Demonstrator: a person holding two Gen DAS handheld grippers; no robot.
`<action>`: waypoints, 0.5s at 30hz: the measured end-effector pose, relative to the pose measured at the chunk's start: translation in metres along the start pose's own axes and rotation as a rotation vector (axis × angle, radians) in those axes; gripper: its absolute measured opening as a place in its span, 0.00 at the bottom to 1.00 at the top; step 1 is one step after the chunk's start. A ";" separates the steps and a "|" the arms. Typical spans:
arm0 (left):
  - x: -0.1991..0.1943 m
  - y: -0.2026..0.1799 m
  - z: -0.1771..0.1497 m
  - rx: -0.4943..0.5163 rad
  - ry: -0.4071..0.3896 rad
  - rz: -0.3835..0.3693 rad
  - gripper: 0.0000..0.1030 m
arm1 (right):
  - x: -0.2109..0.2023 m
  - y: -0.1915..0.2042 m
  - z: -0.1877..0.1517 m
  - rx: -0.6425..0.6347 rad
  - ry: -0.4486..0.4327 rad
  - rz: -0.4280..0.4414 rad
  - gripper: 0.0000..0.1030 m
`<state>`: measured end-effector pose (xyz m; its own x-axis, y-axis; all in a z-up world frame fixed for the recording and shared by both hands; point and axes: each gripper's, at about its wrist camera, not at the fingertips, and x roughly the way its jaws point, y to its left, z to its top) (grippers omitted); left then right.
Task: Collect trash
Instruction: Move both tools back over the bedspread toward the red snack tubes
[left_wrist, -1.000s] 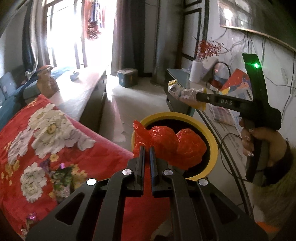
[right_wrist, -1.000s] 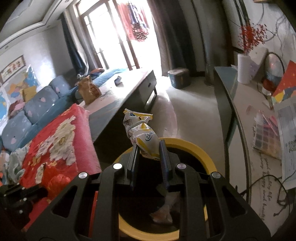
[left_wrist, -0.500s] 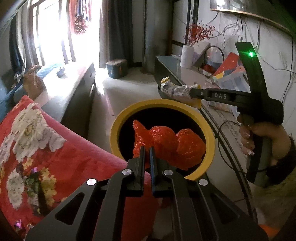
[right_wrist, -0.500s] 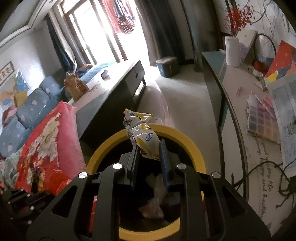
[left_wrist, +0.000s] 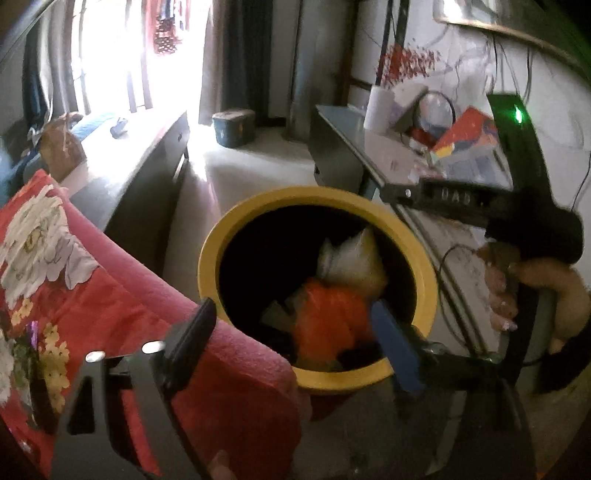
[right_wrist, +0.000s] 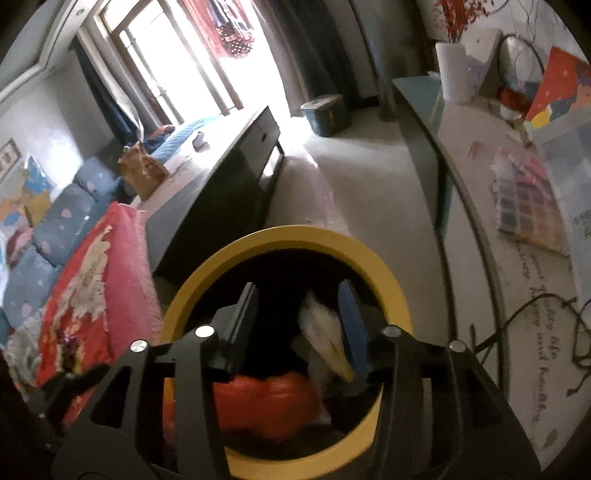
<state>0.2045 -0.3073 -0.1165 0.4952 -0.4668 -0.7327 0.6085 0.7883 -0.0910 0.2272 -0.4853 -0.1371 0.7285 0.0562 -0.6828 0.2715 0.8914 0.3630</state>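
A round yellow-rimmed trash bin (left_wrist: 258, 206) stands on the floor below both grippers; it also shows in the right wrist view (right_wrist: 369, 254). My left gripper (left_wrist: 291, 328) is open wide over the bin. A red plastic bag (left_wrist: 328, 321) lies inside the bin, also seen in the right wrist view (right_wrist: 266, 402). My right gripper (right_wrist: 299, 317) is open above the bin. A white and yellow snack wrapper (right_wrist: 325, 332) lies in the bin by its right finger; it also shows in the left wrist view (left_wrist: 351, 262).
A red floral blanket (left_wrist: 55, 280) covers the sofa edge at left, against the bin. A dark coffee table (right_wrist: 221, 184) stands beyond it. A glass desk (right_wrist: 480, 206) with papers and cables runs along the right. The right hand-held gripper body (left_wrist: 517, 214) is over the desk edge.
Both grippers opened. The red bag dropped from the left gripper into the bin, and the snack wrapper dropped from the right gripper into the bin.
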 end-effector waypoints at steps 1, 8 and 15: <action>-0.004 0.003 0.001 -0.017 -0.010 -0.002 0.81 | -0.001 0.001 0.000 -0.005 -0.003 -0.003 0.39; -0.038 0.027 0.001 -0.112 -0.101 0.040 0.92 | -0.015 0.027 0.004 -0.095 -0.059 -0.034 0.52; -0.076 0.046 0.002 -0.181 -0.178 0.091 0.92 | -0.034 0.062 0.003 -0.179 -0.096 0.016 0.58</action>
<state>0.1966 -0.2364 -0.0634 0.6539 -0.4415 -0.6144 0.4439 0.8815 -0.1610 0.2209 -0.4338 -0.0891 0.7906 0.0359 -0.6113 0.1491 0.9570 0.2490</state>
